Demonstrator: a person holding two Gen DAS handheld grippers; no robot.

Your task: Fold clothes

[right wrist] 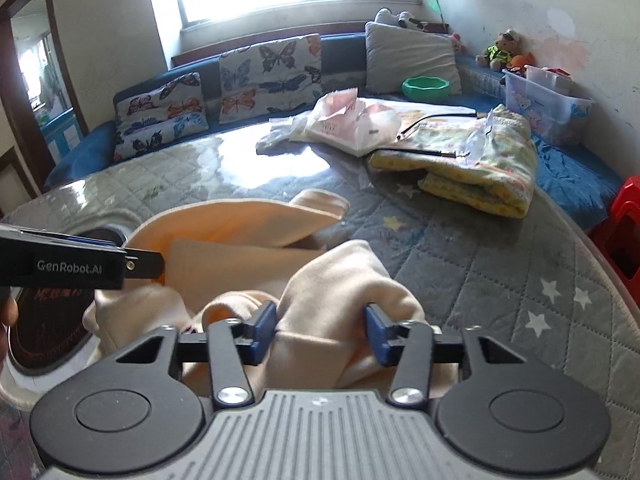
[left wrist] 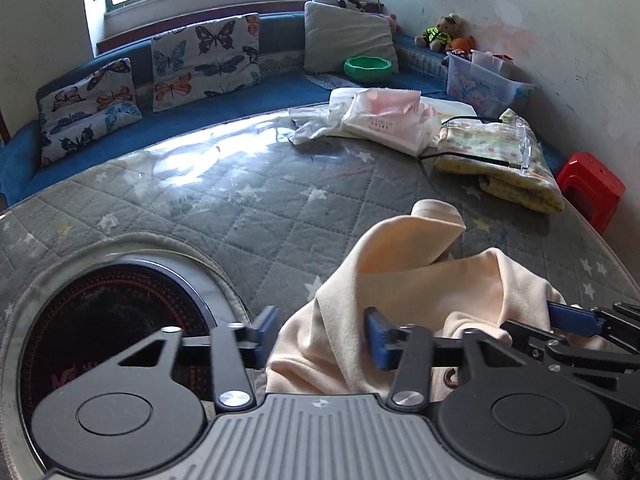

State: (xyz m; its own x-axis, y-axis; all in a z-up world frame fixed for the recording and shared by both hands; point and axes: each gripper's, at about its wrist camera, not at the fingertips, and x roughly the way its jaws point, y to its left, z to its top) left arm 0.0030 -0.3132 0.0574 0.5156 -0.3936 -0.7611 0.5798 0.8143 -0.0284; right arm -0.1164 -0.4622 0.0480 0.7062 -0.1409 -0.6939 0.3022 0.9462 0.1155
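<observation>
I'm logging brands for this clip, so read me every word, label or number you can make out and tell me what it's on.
"GenRobot.AI": white lettering on the side of the left gripper, seen from the right wrist.
Small print on the white plastic bag: too small to read.
Red markings on the dark round cooktop: too blurred to read.
Nothing else legible.

Butterfly cushions [left wrist: 206,60] line the blue bench [left wrist: 248,100]; a green bowl [left wrist: 368,68] sits beside a grey pillow [left wrist: 348,42].

crumpled garment [left wrist: 404,276] on table [left wrist: 224,208], folded blanket [left wrist: 504,160] behind, right
</observation>
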